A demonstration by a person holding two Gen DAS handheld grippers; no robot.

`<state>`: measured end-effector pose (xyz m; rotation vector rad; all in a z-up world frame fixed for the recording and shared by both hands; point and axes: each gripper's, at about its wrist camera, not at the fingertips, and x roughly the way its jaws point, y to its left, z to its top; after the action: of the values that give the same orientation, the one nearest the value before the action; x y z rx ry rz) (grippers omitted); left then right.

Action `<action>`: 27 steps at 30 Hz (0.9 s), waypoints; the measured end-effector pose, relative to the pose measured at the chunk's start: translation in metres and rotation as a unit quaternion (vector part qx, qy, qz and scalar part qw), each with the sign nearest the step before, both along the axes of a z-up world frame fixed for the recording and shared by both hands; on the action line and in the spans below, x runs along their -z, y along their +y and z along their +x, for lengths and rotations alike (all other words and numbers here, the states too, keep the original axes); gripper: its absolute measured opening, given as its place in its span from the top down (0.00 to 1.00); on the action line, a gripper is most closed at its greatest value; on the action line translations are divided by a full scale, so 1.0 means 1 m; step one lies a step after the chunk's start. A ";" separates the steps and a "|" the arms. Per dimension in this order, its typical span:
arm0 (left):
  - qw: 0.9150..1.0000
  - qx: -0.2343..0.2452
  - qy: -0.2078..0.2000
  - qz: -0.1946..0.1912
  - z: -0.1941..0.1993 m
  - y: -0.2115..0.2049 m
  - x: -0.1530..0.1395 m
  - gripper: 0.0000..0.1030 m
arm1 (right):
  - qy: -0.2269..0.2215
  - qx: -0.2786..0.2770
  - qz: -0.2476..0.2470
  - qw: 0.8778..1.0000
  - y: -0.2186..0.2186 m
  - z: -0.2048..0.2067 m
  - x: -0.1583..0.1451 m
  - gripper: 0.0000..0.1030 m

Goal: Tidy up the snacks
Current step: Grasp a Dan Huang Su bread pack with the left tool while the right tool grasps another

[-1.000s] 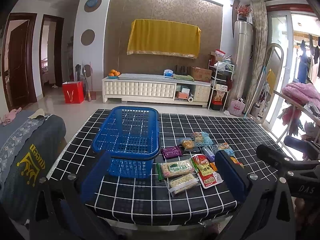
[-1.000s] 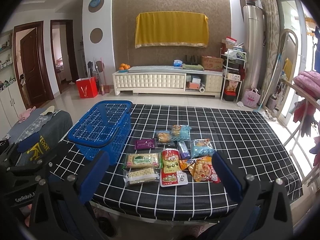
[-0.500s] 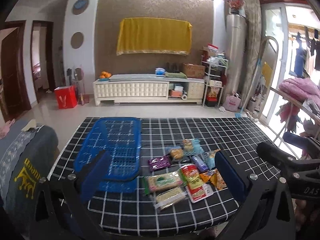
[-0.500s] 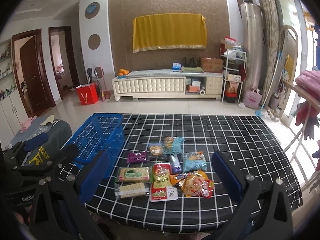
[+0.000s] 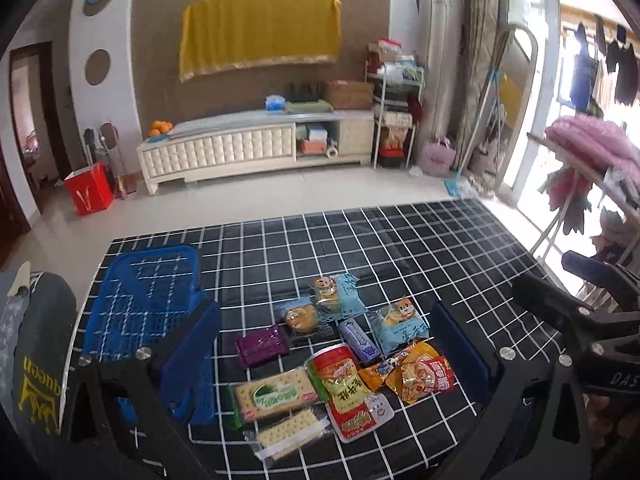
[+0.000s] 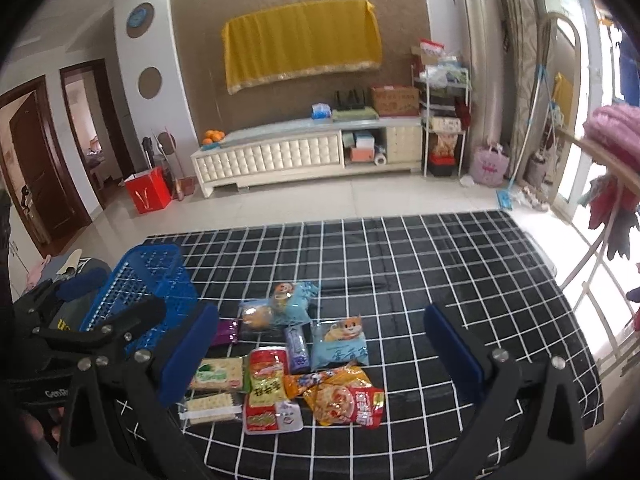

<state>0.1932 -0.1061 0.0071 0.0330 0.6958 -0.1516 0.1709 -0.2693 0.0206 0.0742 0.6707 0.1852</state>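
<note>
hovering above the near edge of the black table with white grid lines [image 5: 420, 248], the left gripper [image 5: 328, 344] and the right gripper [image 6: 320, 344] both have their blue-padded jaws spread wide with nothing between them. the snacks lie in a tight cluster at the table's near middle: a green-labelled cracker packet [image 5: 276, 394], a clear sleeve of plain crackers [image 5: 290, 434], a red and green tall pouch [image 5: 344, 390], a purple foil packet [image 5: 262, 346], an orange and red crinkly bag [image 6: 344, 398] and a pale blue cake wrapper with a cartoon animal [image 6: 340, 346]. the blue plastic mesh basket [image 5: 144, 304] sits just beside them on the left and looks empty, so sorting seems barely begun. the packets overlap and touch, so i judge a closing grip could pinch two at once or drag a neighbour along. slick, flat film may also slide out of the pads, and the crackers could crack under a hard squeeze.
</note>
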 end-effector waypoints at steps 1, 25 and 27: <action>1.000 0.004 0.007 0.003 0.009 -0.004 0.003 0.00 | 0.008 -0.001 0.004 1.000 -0.003 0.009 0.005 0.00; 0.978 0.056 0.196 0.034 0.196 -0.045 0.152 0.00 | 0.161 0.076 0.035 0.983 -0.041 0.149 0.138 0.00; 0.975 0.052 0.212 0.033 0.209 -0.044 0.165 0.00 | 0.167 0.079 0.032 0.982 -0.039 0.156 0.145 0.00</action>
<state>0.4023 -0.1503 -0.1580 0.1031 1.1276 -0.2397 0.3273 -0.3085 -0.1248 0.2225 0.9906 0.0395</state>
